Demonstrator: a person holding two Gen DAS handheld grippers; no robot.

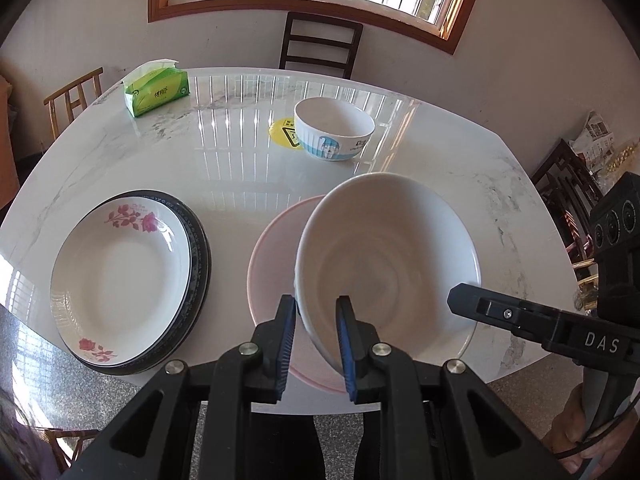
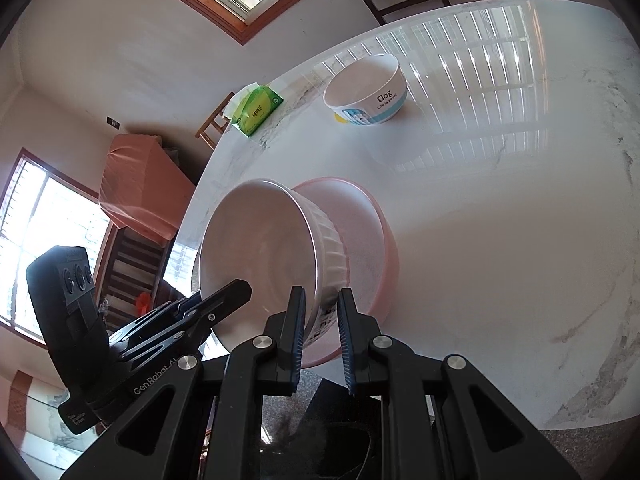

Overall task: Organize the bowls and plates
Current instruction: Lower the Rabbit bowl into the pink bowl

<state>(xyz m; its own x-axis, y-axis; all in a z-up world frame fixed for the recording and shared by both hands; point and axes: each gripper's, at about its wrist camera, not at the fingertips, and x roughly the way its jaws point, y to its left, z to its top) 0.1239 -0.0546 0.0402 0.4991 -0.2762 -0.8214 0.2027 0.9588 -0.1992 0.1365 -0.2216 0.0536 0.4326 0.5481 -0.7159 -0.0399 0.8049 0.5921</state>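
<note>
A large white bowl [image 1: 384, 256] [image 2: 260, 248] with a ribbed outside hangs tilted over a pink bowl [image 1: 272, 260] [image 2: 360, 232] near the table's front edge. My left gripper [image 1: 316, 312] is shut on its near rim, one pad inside and one outside. My right gripper [image 2: 320, 308] is shut on the rim at another spot; in the left wrist view it [image 1: 456, 296] reaches in from the right. The left gripper [image 2: 240, 288] shows at the bowl's left side in the right wrist view. A small white bowl [image 1: 334, 128] [image 2: 366, 90] with a blue band stands upright farther back.
On the white marble table [image 1: 240, 168], a floral plate [image 1: 120, 280] lies on a dark-rimmed plate [image 1: 200, 248] at the front left. A green tissue pack [image 1: 158, 88] [image 2: 258, 110] sits at the far left. Chairs [image 1: 320, 44] stand around the table.
</note>
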